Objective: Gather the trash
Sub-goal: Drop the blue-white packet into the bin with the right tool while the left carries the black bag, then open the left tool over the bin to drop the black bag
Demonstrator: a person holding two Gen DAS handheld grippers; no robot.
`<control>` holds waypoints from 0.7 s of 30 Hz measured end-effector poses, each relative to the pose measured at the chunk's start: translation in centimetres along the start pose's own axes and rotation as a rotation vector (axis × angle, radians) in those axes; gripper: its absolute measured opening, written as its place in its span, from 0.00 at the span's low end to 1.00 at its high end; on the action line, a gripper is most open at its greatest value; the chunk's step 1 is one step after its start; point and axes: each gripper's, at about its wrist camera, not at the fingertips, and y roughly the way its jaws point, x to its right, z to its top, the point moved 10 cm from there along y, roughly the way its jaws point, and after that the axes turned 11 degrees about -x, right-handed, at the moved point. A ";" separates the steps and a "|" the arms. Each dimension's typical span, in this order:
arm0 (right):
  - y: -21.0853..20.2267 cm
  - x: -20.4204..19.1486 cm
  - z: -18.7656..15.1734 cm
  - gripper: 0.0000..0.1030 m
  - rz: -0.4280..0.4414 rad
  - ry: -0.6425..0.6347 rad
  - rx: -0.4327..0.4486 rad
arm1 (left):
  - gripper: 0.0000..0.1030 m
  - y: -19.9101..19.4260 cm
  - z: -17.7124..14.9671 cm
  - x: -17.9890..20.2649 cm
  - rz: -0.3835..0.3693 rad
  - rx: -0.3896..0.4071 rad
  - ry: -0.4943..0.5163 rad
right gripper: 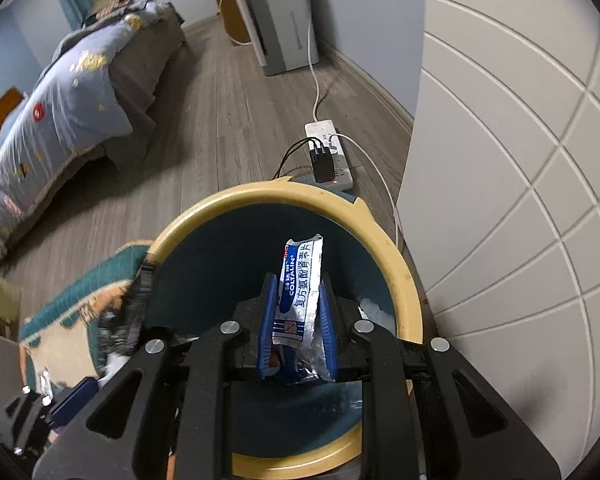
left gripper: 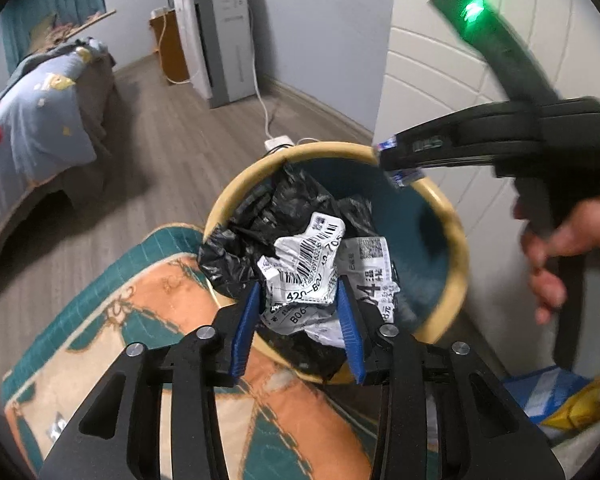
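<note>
Crumpled white shipping label (left gripper: 304,276): barcode print, attached to a black plastic bag (left gripper: 260,232), at frame centre over the bin. Medicine sachet (right gripper: 298,292): blue-white foil, upright, at lower centre. Waste bin (right gripper: 404,280): yellow rim, teal interior, standing on the floor.

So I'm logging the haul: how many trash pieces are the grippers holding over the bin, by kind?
Crumpled white shipping-label paper with black plastic bag, in left gripper: 1
Blue-and-white foil medicine packet, in right gripper: 1
Total: 2
</note>
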 end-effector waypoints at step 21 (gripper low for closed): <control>-2.0 -3.4 0.8 0.94 0.024 -0.093 0.063 | 0.93 -3.5 -2.4 -6.4 0.116 0.066 -0.152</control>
